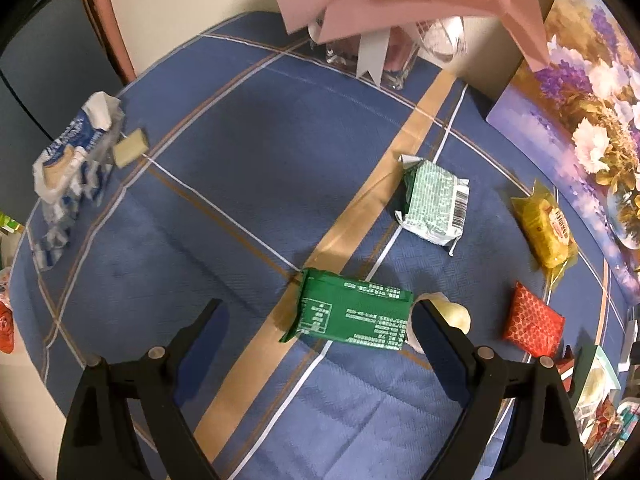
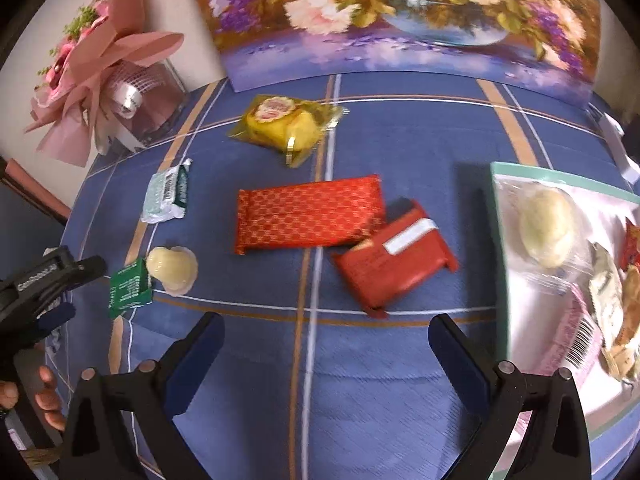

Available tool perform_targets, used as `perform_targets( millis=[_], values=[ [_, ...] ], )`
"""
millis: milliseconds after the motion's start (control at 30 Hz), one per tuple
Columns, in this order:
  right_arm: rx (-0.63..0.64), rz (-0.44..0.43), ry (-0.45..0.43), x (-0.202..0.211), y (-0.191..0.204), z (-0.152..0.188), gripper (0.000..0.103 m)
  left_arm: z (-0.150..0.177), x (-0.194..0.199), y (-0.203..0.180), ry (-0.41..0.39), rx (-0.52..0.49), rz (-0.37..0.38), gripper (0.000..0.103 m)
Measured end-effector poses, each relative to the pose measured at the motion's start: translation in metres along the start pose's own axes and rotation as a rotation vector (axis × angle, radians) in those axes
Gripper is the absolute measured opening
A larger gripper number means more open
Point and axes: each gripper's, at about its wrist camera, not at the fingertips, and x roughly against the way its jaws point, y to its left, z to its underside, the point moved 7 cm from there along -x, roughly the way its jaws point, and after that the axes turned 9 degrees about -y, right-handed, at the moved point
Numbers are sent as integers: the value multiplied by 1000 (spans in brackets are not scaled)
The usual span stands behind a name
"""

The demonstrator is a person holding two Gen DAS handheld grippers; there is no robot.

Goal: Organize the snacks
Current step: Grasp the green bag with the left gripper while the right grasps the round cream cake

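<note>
My left gripper (image 1: 316, 312) is open and points steeply down over a dark green snack pack (image 1: 352, 320), which lies between its fingertips, closer to the right finger; the pads do not press it. A cream wrapped pastry (image 1: 452, 314) touches that pack's far end. My right gripper (image 2: 326, 320) is open and holds nothing, hanging over bare cloth just short of a dark red pack (image 2: 394, 256) and a red patterned pack (image 2: 308, 216). In the right wrist view the left gripper (image 2: 88, 288) shows at the left edge beside the green pack (image 2: 130, 288).
A pale green pack (image 1: 434, 202) and a yellow pack (image 1: 546, 232) lie further back on the blue checked cloth. A tray (image 2: 500, 240) with several snacks stands at the right. A blue-white bag (image 1: 68, 168), a bouquet vase (image 1: 392, 60) and a flower painting (image 2: 400, 20) ring the table.
</note>
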Motion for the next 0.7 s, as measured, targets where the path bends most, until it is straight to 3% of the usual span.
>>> perform_targets(
  millis=[267, 600, 700],
  values=[
    [130, -44, -30, -13, 47, -7, 103, -3, -25, -9, 27, -8, 54, 93],
    [194, -68, -15, -45, 80, -1, 103, -1, -41, -19, 74, -45, 106, 92],
    [219, -68, -26, -52, 88, 0, 103, 1, -46, -22, 92, -59, 102, 80]
  ],
)
